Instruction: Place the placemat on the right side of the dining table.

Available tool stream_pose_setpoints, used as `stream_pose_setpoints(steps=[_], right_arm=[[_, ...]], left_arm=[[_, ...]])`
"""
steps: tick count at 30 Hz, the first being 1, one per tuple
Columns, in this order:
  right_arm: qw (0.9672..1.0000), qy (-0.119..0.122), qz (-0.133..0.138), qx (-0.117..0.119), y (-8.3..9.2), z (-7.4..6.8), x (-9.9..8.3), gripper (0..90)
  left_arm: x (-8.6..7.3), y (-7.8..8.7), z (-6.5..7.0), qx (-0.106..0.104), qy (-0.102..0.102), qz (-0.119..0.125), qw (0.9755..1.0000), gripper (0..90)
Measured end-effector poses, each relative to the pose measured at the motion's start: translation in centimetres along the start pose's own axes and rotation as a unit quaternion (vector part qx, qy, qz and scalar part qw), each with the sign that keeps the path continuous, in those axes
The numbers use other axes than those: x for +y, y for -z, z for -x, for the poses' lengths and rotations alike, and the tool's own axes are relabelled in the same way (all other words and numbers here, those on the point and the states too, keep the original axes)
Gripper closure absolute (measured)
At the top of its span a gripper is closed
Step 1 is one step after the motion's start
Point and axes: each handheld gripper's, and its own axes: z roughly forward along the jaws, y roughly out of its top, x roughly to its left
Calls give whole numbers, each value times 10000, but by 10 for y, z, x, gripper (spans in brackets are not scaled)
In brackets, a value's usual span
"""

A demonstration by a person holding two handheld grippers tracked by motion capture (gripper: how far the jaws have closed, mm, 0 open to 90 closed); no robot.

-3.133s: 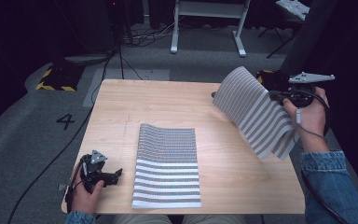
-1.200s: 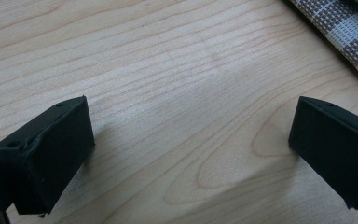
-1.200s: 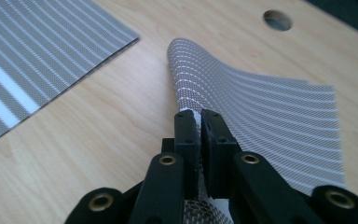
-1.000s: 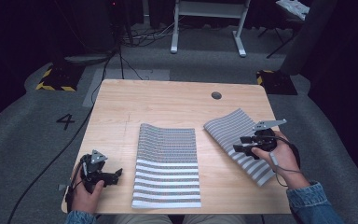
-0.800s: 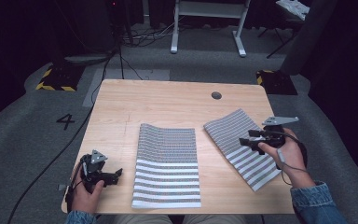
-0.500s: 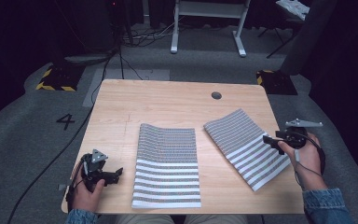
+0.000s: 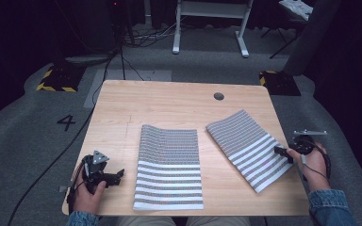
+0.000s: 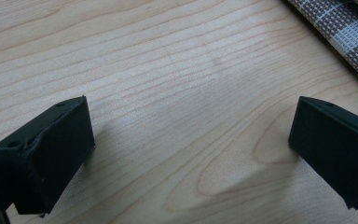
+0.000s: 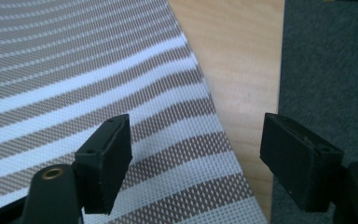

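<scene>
Your right tool [image 7: 283,154] sits at the right edge of the surface [image 7: 169,101], its jaws wide apart; they have just been opening and grip nothing. In the right gripper view one jaw hangs over the striped mat's edge while the other hangs past the surface's rim, above the grey carpet [image 9: 326,60], with the mat's border and a strip of bare wood between them. That right-hand mat [image 7: 249,141] lies flat and slanted, its far corner pointing toward the middle of the surface and its near-right corner just beside your tool.

Your left tool [image 7: 115,175] rests on the near-left corner of the surface, jaws wide open and empty, with bare wood between them in the left gripper view. The middle mat [image 7: 169,167] lies squarely in front of you, its near edge close to the surface's near rim, its left edge near your left tool but not touching it. The two mats lie apart, with a wedge of wood between them.

Nothing stands between either tool and the mats. A small dark round hole [image 7: 218,96] sits in the far part of the surface, well apart from both mats. On the floor to the left a black cable [image 7: 52,162] runs past a painted number four [image 7: 66,122], and a white frame [image 7: 209,19] stands beyond the far edge.
</scene>
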Motion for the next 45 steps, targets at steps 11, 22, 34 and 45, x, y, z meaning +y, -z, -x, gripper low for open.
stream_pose_setpoints(steps=[11,22,34,45], right_arm=[[9982,342,-137,-468,3,-15,0,540],[9921,996,352,-683,38,-41,16,886],[9941,928,525,-183,37,-59,19,629],[9957,820,430,-9,44,-57,10,774]], left_arm=[[0,0,0,0,-1,0,10000,2],[0,0,0,9,-2,-7,10000,2],[0,0,0,9,-2,-6,10000,2],[0,0,0,9,-2,-7,10000,2]])
